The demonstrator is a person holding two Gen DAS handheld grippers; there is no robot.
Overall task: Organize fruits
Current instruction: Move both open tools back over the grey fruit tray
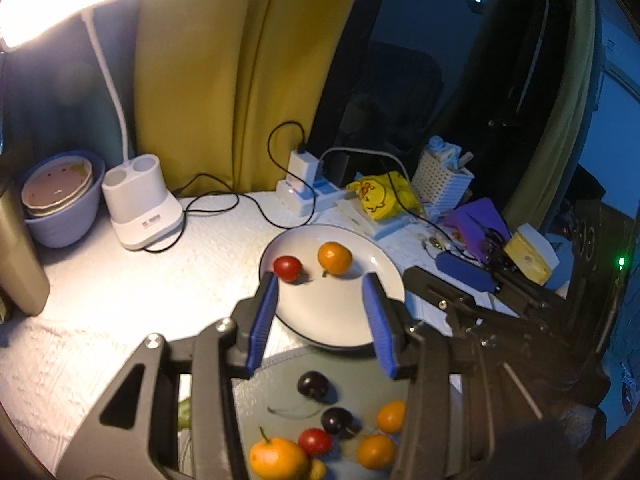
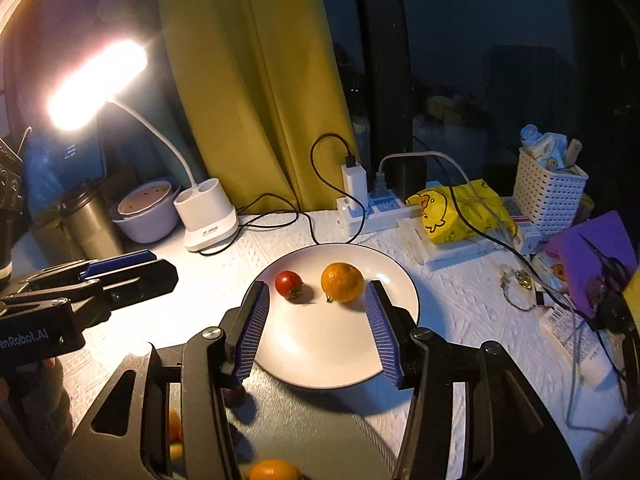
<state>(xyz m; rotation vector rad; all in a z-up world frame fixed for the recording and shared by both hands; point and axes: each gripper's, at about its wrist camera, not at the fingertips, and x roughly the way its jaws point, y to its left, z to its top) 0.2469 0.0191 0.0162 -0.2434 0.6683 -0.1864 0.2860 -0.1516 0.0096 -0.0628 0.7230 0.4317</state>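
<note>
A white plate (image 1: 340,316) (image 2: 320,352) holds a red cherry tomato (image 1: 287,268) (image 2: 289,284) and a small orange (image 1: 334,258) (image 2: 342,282). My left gripper (image 1: 320,284) is open and empty above the plate's near half. Below it a grey dish (image 1: 280,384) holds two dark cherries (image 1: 313,386), a red tomato (image 1: 314,441) and several small oranges (image 1: 276,458). My right gripper (image 2: 316,294) is open and empty over the plate, its right pad close to the orange. The left gripper also shows in the right wrist view (image 2: 120,266), at the left.
A lit desk lamp (image 2: 208,216) stands at the back left by a bowl stack (image 1: 60,196) and a metal cup (image 2: 90,220). A power strip (image 2: 372,210) with cables, a yellow duck bag (image 2: 456,212), a white basket (image 2: 548,196) and purple clutter (image 2: 592,256) crowd the right.
</note>
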